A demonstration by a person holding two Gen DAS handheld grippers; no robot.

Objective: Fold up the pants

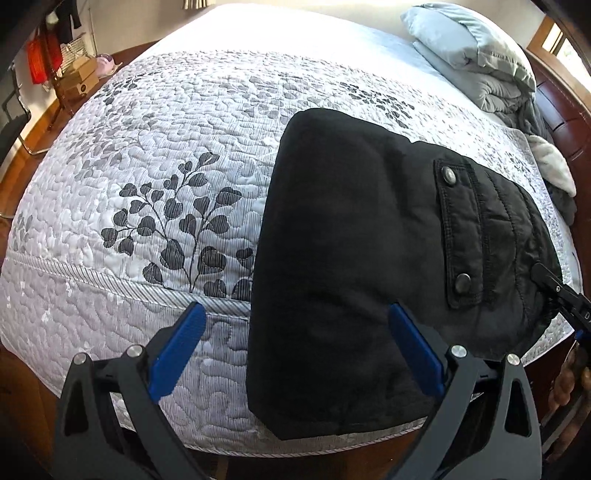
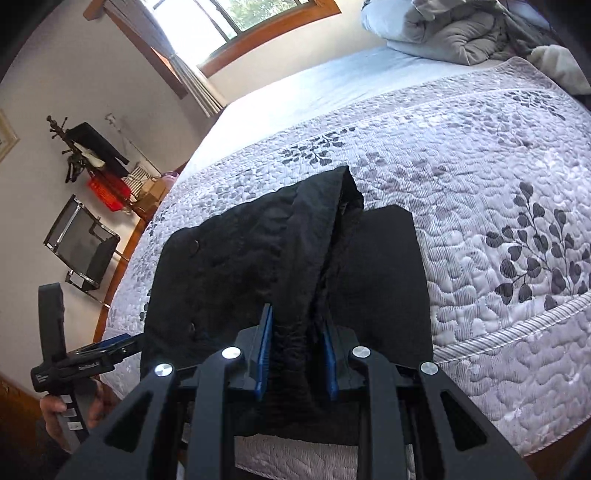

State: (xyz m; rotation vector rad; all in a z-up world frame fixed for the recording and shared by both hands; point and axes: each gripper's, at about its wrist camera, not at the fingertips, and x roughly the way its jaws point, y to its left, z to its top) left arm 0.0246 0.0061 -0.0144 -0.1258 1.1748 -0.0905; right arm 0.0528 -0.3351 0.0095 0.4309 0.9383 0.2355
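On the quilted bedspread (image 1: 166,155), near the bed's foot edge, the black pants (image 1: 351,258) are seen lying folded into a compact block. By the left wrist view, the block fills the 3 o'clock half of the frame, and a pocket flap (image 1: 458,236) with two metal snaps is shown toward 3 o'clock on the fabric. The left gripper (image 1: 295,350) is held low at 6 o'clock with its jaws spread wide; one blue pad (image 1: 177,350) is seen over bare bedspread and the other blue pad (image 1: 415,350) over the pants, with nothing clamped between them. At 4 o'clock in that view, the tip of the right gripper (image 1: 554,288) is seen at the edge of the pants.

By the right wrist view, the right gripper (image 2: 297,354) is shown with its jaws drawn narrow and closed on a bunched ridge of the pants (image 2: 258,258), which is lifted into a peak running toward 12 o'clock. The left gripper (image 2: 110,347) is visible at 8 o'clock, just beside the fabric's edge. Grey pillows and a duvet (image 2: 443,33) are piled at 1 o'clock, and a window (image 2: 240,14) is seen at 11 o'clock.
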